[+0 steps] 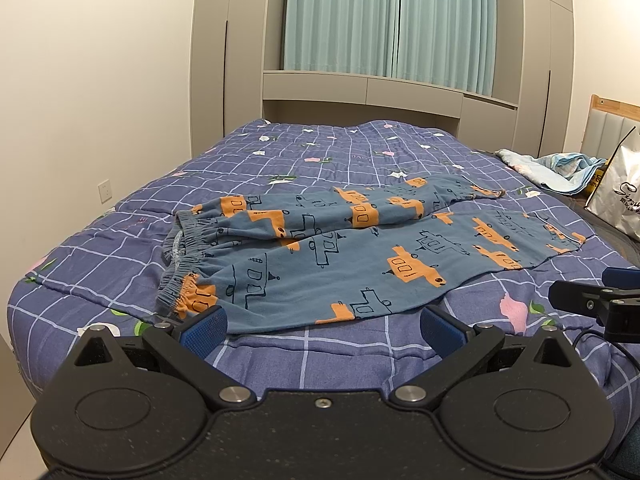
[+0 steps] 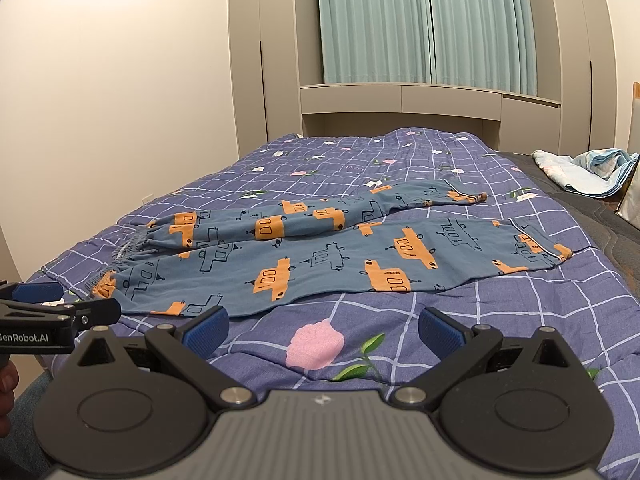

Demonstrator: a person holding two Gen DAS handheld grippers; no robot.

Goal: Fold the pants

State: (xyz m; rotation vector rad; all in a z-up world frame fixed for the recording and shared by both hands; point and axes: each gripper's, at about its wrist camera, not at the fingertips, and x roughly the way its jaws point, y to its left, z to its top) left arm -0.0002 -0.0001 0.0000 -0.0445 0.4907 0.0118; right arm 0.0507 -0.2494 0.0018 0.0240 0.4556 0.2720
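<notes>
Blue pants (image 1: pixel 360 256) with orange and outlined vehicle prints lie spread flat on the bed, waistband at the left, both legs stretching right, the far leg bent. In the right wrist view the pants (image 2: pixel 340 256) lie the same way. My left gripper (image 1: pixel 324 330) hovers open just in front of the near edge of the pants, close to the waistband (image 1: pixel 180 280), with nothing between its blue pads. My right gripper (image 2: pixel 324 330) is open too, over bare quilt short of the near leg. Each gripper shows at the edge of the other's view, the right one (image 1: pixel 592 300) and the left one (image 2: pixel 52 304).
A purple checked quilt (image 1: pixel 120 248) with flowers covers the bed. A crumpled light blue cloth (image 1: pixel 560 172) and a white shopping bag (image 1: pixel 620 188) sit at the right edge. Wardrobes and teal curtains (image 1: pixel 388 20) stand behind. A person's hand (image 2: pixel 6 392) shows low left.
</notes>
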